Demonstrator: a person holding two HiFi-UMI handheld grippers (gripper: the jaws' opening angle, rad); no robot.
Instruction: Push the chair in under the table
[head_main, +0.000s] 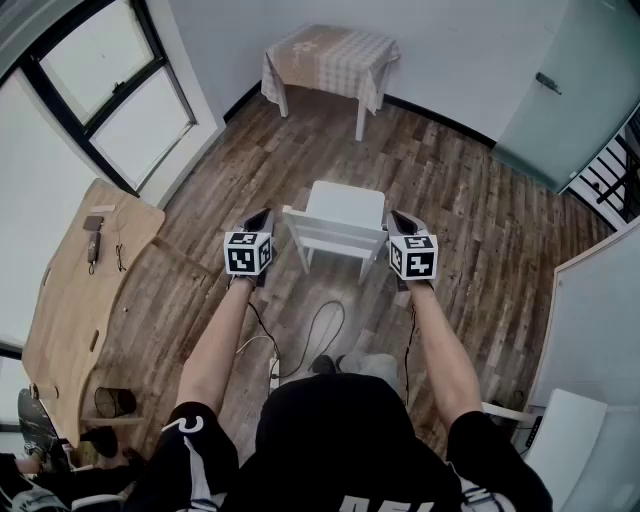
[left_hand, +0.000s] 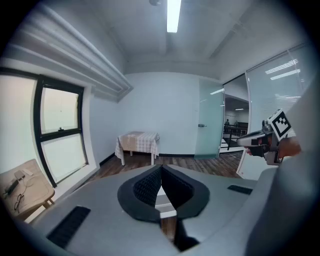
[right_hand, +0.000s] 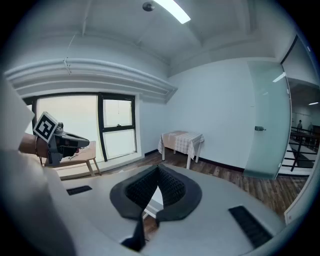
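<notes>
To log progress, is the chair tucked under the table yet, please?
Out: the chair stands well short of the table, a gap between.

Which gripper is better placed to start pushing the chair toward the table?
Neither clearly wins. The left gripper and the right gripper, both shut, flank the chair at the ends of its backrest, about level with each other, and the table is roughly straight ahead. Pushing with both together looks steadier than either alone.

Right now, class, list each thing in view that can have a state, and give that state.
chair, upright, out on the open floor, not pushed in
table, cloth-covered, by the far wall
left gripper, jaws shut, empty, beside the chair's left side
right gripper, jaws shut, empty, beside the chair's right side
glass door, shut
</notes>
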